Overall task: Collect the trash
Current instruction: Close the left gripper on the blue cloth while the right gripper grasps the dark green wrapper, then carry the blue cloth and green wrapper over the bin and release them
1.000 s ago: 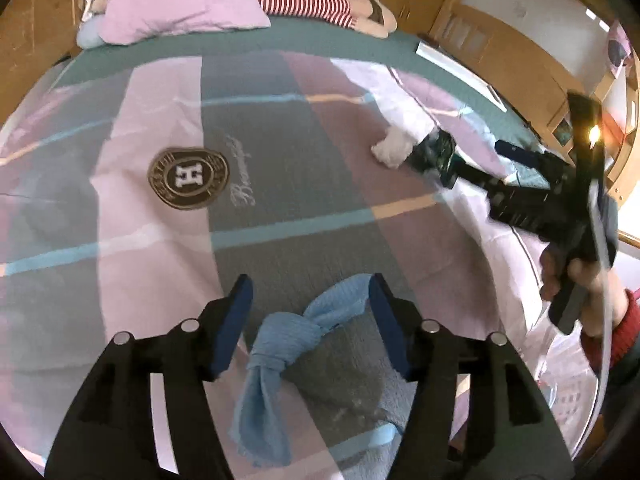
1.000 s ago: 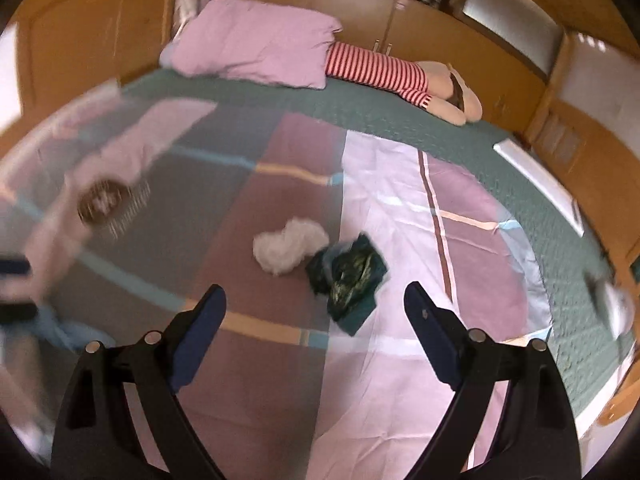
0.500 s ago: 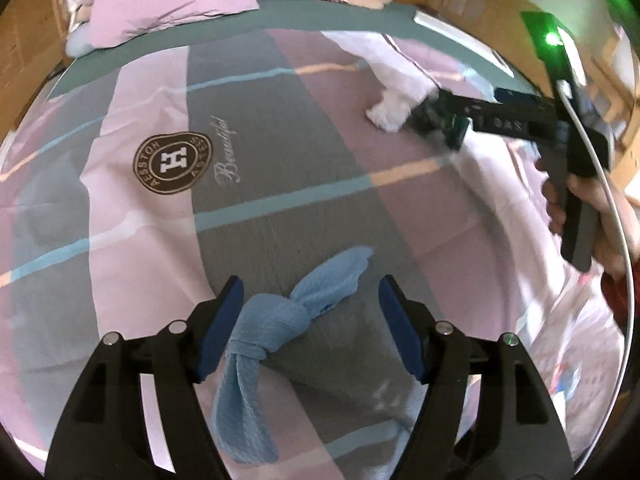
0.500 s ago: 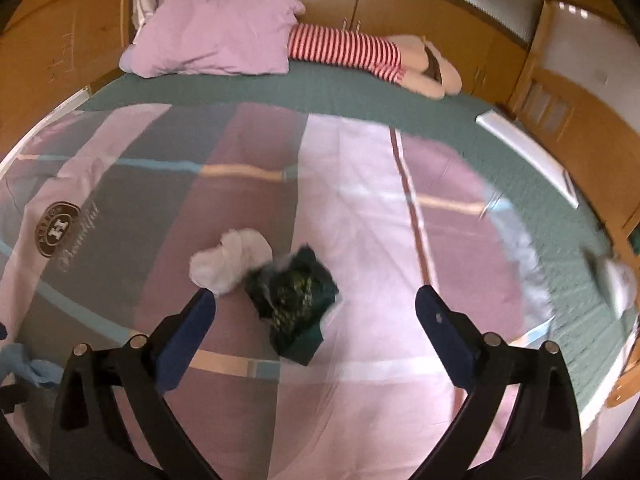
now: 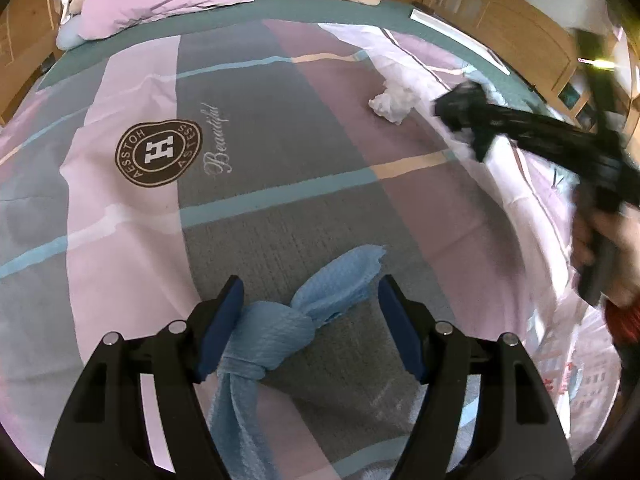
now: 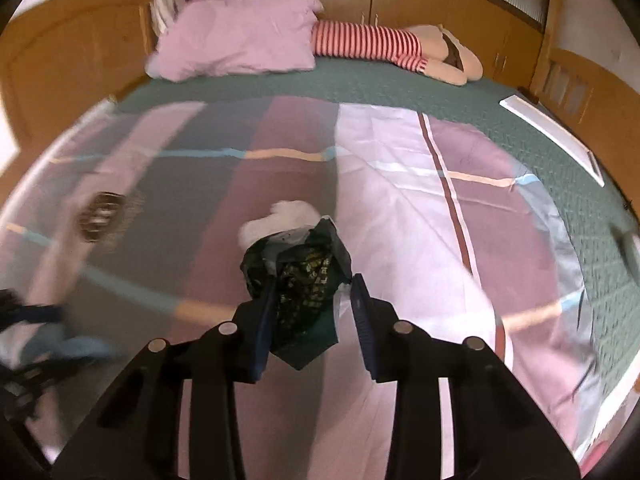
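Across the bed [image 5: 280, 128], on its striped quilt, three bits of trash lie in two spots, and the coming move turns on which tongs sit over which. Nearer the foot of the bed, the knotted blue cloth [image 5: 272, 332] lies between the fingers of the left tongs [image 5: 310, 328] — its long axis runs diagonally, from a fanned end up and to the right of the knot to a tail that passes down under the left finger. Those tongs stand spread, the left pad just at the knot and the right pad apart from the cloth, so nothing is pinched yet. Further up the quilt, the right tongs [image 6: 314, 322] are closing around the dark green wrapper [image 6: 304, 280], which sits between the pads and sticks out ahead of them; whether the pads already press on it I cannot tell. Each hand is therefore nearest its own piece.

Smallest, the crumpled white tissue [image 6: 280, 220] lies just beyond the wrapper, touching or nearly so, on the side away from the right tongs. The wrapper looks crinkled and glossy with pale print, the tissue soft and balled.
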`<action>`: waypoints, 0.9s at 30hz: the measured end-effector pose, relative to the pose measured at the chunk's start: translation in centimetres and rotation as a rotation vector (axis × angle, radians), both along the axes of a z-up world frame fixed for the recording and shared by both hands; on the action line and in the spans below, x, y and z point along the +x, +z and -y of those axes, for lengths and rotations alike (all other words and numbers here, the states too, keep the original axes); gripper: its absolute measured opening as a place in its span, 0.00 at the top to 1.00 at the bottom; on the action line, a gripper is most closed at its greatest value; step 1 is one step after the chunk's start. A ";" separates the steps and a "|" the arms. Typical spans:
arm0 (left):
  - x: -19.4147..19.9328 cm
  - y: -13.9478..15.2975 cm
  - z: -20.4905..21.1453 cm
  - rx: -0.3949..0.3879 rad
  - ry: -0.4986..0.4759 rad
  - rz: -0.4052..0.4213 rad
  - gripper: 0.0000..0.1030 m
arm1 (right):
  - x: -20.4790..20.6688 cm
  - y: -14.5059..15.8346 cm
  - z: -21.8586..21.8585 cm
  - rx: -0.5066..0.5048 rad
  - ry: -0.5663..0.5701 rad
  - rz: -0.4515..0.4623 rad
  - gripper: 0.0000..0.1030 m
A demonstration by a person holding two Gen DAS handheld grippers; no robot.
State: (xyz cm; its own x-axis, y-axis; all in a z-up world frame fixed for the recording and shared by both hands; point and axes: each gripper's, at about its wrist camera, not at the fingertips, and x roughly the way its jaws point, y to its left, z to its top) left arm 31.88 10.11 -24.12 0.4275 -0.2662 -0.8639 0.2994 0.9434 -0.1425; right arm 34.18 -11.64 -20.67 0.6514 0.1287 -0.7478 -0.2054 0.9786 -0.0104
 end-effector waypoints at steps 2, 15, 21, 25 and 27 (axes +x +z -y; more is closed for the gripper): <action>-0.1 -0.2 0.6 0.043 -0.009 0.013 0.34 | -3.1 1.6 0.2 0.042 0.019 0.018 0.64; -3.2 3.7 -1.0 0.089 0.126 0.168 0.98 | -16.4 7.9 1.1 0.125 0.046 0.122 0.64; -7.3 9.4 -2.2 -0.017 0.185 0.282 0.98 | -18.9 9.9 2.0 0.142 0.037 0.156 0.64; -10.2 13.4 -2.1 -0.074 0.174 0.340 0.98 | -21.1 11.0 2.7 0.146 0.038 0.180 0.64; -11.8 15.7 -1.5 -0.098 0.163 0.373 0.98 | -22.3 11.6 3.2 0.148 0.037 0.191 0.64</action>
State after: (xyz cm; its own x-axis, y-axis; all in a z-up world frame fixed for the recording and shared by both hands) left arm 20.06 11.64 -8.39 0.7494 -0.2422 -0.6163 0.1953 0.9701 -0.1439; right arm 11.93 -14.80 -9.03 0.7723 0.2536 -0.5825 -0.2488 0.9644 0.0900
